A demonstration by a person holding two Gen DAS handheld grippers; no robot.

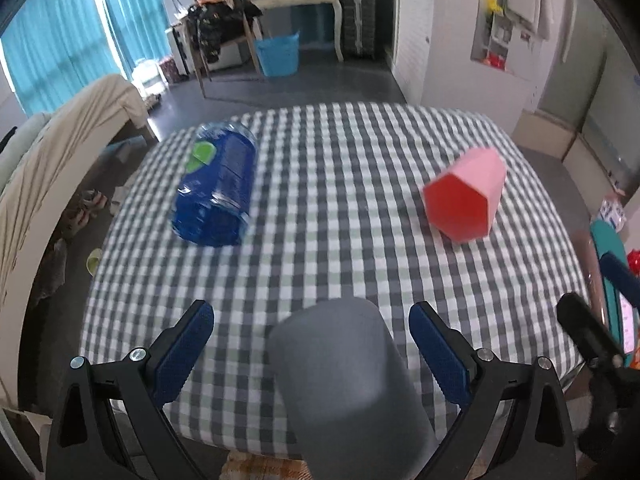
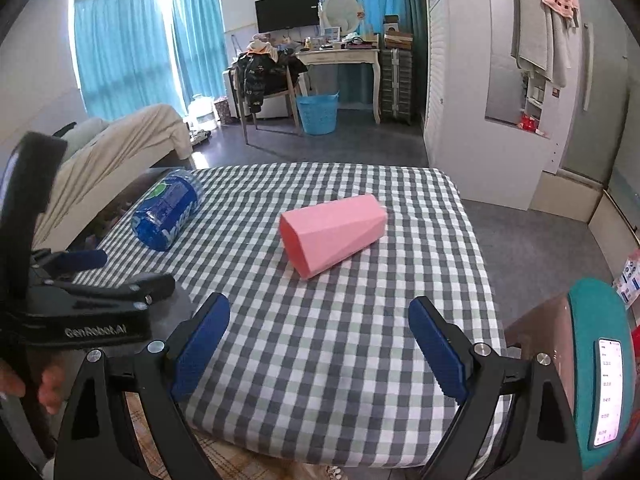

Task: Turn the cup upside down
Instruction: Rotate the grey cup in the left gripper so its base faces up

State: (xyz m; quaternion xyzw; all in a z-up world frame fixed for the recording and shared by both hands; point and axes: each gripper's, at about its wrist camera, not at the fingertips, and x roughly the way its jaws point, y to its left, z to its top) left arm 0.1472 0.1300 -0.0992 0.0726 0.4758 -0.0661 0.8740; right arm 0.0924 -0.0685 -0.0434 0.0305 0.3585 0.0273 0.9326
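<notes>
A grey cup [image 1: 344,380] stands on the checked tablecloth [image 1: 340,240] at the near edge, closed end up, between the fingers of my left gripper [image 1: 312,344]. The jaws are wide open and do not touch it. A pink faceted cup [image 1: 466,194] lies on its side at the right, open end toward me; it also shows in the right wrist view [image 2: 332,232]. My right gripper [image 2: 320,340] is open and empty above the table's near edge, short of the pink cup. The left gripper's body [image 2: 88,300] shows at the left of the right wrist view.
A blue pack of bottles [image 1: 218,188] lies on the table's left side, also in the right wrist view [image 2: 168,214]. A teal chair back with a phone [image 2: 600,368] is at the right. A bed [image 2: 120,148] stands left of the table.
</notes>
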